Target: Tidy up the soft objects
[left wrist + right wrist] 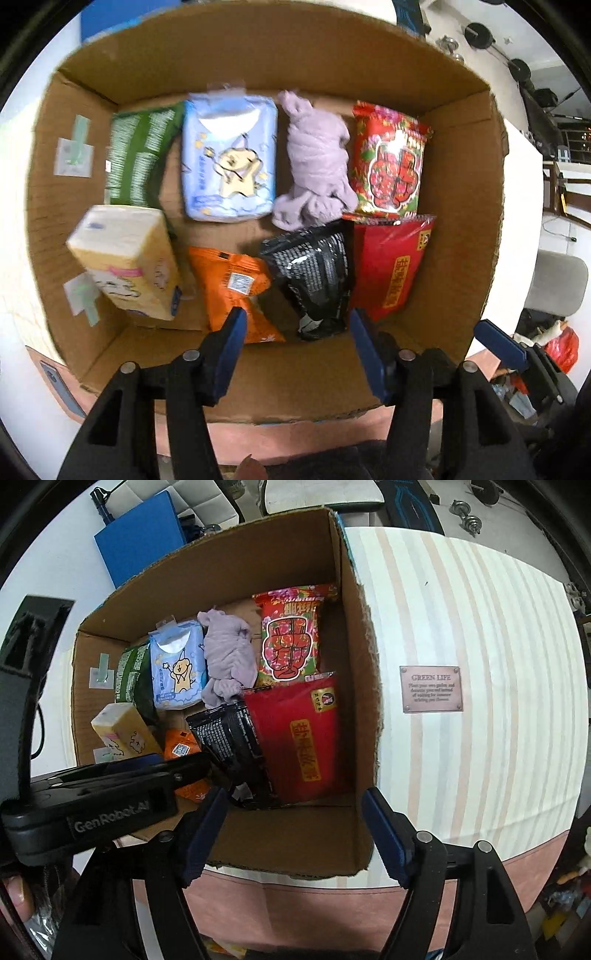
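Observation:
An open cardboard box (461,177) (354,686) holds several soft packs: a yellow tissue pack (129,258) (125,734), a green pack (138,155), a blue tissue pack (229,158) (179,664), a lilac cloth (316,162) (229,657), a red flowered bag (391,158) (291,635), a red flat pack (391,262) (299,738), a black bag (314,273) (229,738) and an orange bag (236,288) (181,749). My left gripper (297,350) is open and empty above the box's near wall. My right gripper (293,830) is open and empty over the box's near right corner.
The box stands on a striped tablecloth (480,627) with a "GREEN LIFE" label (431,689). A blue box (140,550) lies behind the cardboard box. The left gripper's body (92,805) crosses the right wrist view. A grey chair (557,284) stands at the right.

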A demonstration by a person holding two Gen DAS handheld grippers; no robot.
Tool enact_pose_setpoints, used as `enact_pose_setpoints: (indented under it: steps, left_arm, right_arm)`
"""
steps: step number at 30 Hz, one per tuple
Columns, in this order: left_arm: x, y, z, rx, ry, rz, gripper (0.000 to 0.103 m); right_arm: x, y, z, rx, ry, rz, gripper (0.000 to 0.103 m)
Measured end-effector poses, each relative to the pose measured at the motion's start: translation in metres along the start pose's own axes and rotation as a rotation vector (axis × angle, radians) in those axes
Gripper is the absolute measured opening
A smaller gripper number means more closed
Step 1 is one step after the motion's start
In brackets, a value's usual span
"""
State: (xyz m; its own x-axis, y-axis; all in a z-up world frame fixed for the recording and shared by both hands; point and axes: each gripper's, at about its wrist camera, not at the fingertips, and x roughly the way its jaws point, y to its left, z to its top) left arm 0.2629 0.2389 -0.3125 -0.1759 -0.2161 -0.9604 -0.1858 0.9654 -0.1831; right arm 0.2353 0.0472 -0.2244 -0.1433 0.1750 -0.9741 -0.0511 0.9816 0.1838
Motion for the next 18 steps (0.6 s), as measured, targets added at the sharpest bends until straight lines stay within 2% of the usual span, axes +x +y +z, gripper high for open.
enact_pose_setpoints:
  steps: [12, 13, 14, 15, 18]
  left_arm:
    - [-0.06, 0.019, -0.051, -0.04, -0.302, 0.131, 0.057]
    - [-0.063, 0.02, -0.054, -0.042, -0.318, 0.138, 0.062]
    - [-0.067, 0.02, -0.059, -0.042, -0.342, 0.148, 0.078]
    - [-0.072, 0.023, -0.061, -0.046, -0.358, 0.152, 0.088]
    - [-0.072, 0.028, -0.066, -0.047, -0.394, 0.18, 0.093]
  right_arm:
    - [-0.021, 0.0, -0.017, -0.068, -0.118, -0.093, 0.078]
    - [-0.022, 0.0, -0.019, -0.071, -0.125, -0.096, 0.078]
    - [-0.024, 0.0, -0.021, -0.076, -0.133, -0.098, 0.078]
    - [-0.026, 0.0, -0.022, -0.08, -0.14, -0.103, 0.078]
    - [-0.031, 0.002, -0.026, -0.092, -0.163, -0.115, 0.083]
